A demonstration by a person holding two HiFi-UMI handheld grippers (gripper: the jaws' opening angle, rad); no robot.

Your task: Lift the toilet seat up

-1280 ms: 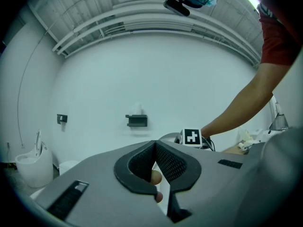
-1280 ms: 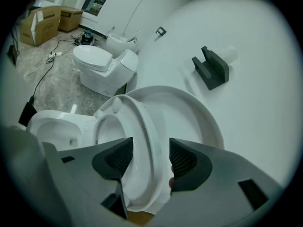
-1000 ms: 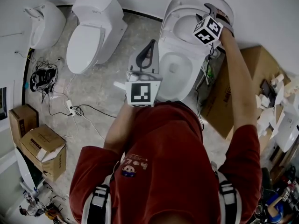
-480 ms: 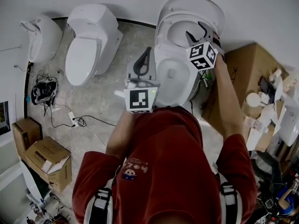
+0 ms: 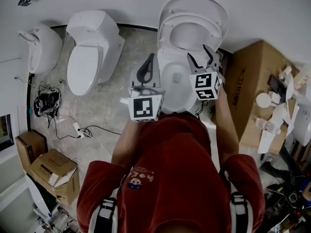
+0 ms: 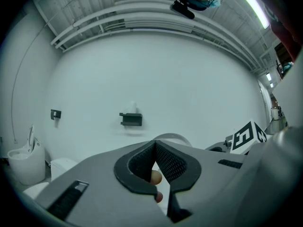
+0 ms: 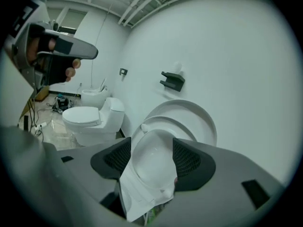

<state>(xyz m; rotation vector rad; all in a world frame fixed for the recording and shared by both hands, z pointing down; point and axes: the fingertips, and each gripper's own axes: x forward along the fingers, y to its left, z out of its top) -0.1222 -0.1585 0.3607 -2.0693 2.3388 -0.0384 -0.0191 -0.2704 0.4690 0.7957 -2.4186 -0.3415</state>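
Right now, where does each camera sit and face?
Head view: on the person's head, facing down at the toilet, left gripper, right gripper, red shirt.
Left gripper view: rides it, faces the wall past shut jaws.
Right gripper view: faces the raised seat past open jaws.
Both gripper views share the wall bracket.

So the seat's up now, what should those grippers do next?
Probably just draw the right gripper back from the toilet. The seat stands raised against the lid, and that gripper is open with nothing held, clear of the seat. The left gripper is shut and empty beside the bowl, so nothing looks left to lift.
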